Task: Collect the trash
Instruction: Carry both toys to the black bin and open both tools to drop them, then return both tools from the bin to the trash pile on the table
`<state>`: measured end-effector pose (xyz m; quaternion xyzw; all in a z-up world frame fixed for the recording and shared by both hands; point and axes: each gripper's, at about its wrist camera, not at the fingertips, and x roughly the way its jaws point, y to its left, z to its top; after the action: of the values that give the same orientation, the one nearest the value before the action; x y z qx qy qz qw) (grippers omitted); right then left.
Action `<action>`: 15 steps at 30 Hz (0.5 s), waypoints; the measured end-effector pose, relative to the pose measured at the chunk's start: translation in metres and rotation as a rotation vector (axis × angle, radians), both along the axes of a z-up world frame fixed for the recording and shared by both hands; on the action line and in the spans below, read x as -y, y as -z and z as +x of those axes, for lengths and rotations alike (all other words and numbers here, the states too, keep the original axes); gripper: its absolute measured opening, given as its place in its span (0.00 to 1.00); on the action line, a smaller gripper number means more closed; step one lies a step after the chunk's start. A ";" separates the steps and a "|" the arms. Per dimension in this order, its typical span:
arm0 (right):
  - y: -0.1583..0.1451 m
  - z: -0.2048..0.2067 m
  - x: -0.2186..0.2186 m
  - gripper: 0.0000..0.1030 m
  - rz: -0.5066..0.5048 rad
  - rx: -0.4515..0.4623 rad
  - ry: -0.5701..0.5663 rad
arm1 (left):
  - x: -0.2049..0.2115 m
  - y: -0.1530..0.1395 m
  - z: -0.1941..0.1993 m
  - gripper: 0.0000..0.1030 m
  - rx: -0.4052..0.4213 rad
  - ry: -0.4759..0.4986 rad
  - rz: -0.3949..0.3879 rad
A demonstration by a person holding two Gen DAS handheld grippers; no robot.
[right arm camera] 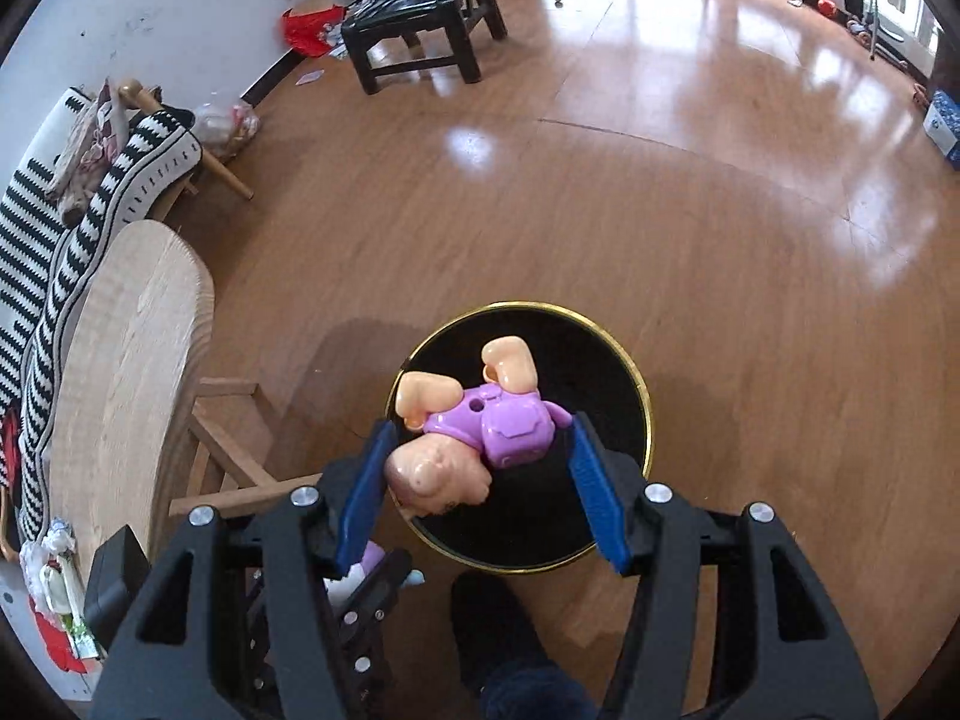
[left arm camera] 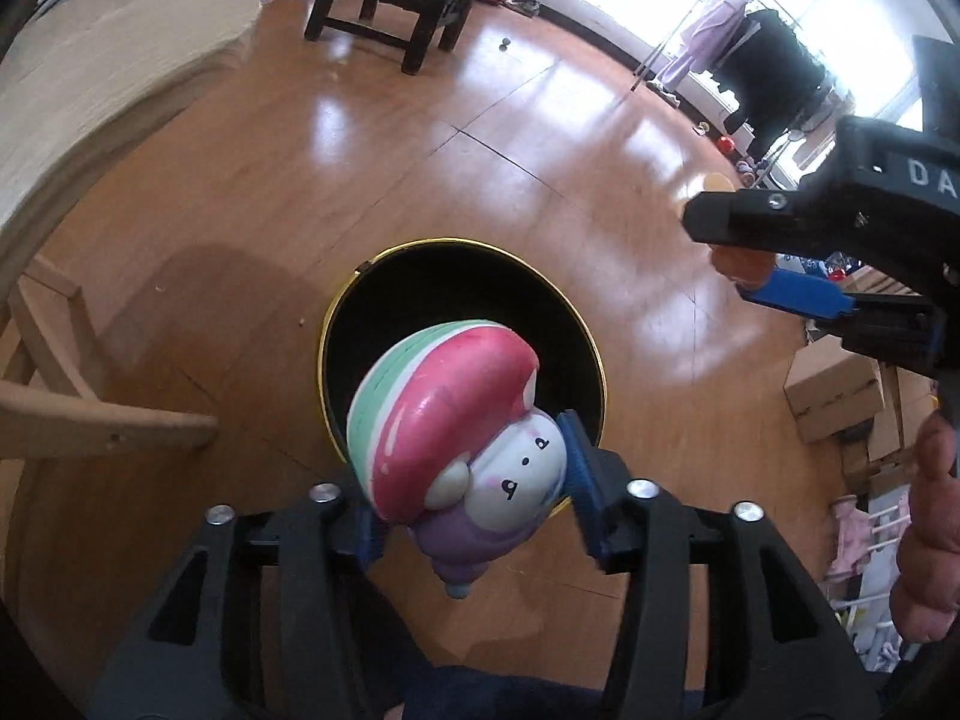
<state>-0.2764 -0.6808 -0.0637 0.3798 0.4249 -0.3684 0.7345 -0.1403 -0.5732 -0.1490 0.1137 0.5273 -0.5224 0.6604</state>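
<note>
The left gripper (left arm camera: 474,480) is hanging over the near rim of the black bin (left arm camera: 585,324), its blue fingers (left arm camera: 579,462) clamping a squishy toy (left arm camera: 456,420) with a pink-and-green striped cap, a white face and a purple body. The toy is sitting tilted, its cap leaning out over the bin's dark opening and its purple end pointing back toward the gripper.

The right gripper (right arm camera: 480,480) is also hovering above the bin (right arm camera: 642,396), with a small doll (right arm camera: 474,438) in a purple outfit between its blue fingers (right arm camera: 594,492). The doll is lying upside down over the opening, head toward the near rim and bare legs toward the far rim. The left finger is touching the doll's head and the right finger is touching its arm, so the fingers are closing on the doll, spread wide.

The bin is standing on the wooden floor (right arm camera: 690,228), just beside a pale wooden table (right arm camera: 132,360). A black chair (right arm camera: 420,24) is standing well beyond the bin.
</note>
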 end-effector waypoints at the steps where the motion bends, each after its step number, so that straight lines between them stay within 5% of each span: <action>1: -0.001 -0.001 0.001 0.65 -0.004 0.002 0.007 | 0.000 0.000 0.003 0.62 -0.009 0.002 -0.003; 4: -0.004 0.002 -0.002 0.77 -0.033 -0.006 0.012 | -0.005 -0.006 0.008 0.77 -0.008 -0.024 -0.015; 9: -0.011 0.007 -0.008 0.77 -0.050 0.014 -0.001 | -0.016 -0.022 0.012 0.79 -0.010 -0.045 -0.027; 15: -0.043 0.036 -0.031 0.87 -0.111 0.097 -0.071 | -0.066 -0.074 0.025 0.88 0.151 -0.088 -0.040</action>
<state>-0.2407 -0.6498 -0.0206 0.3405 0.3807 -0.3466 0.7867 -0.1149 -0.5070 -0.0753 0.1164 0.4698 -0.4934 0.7227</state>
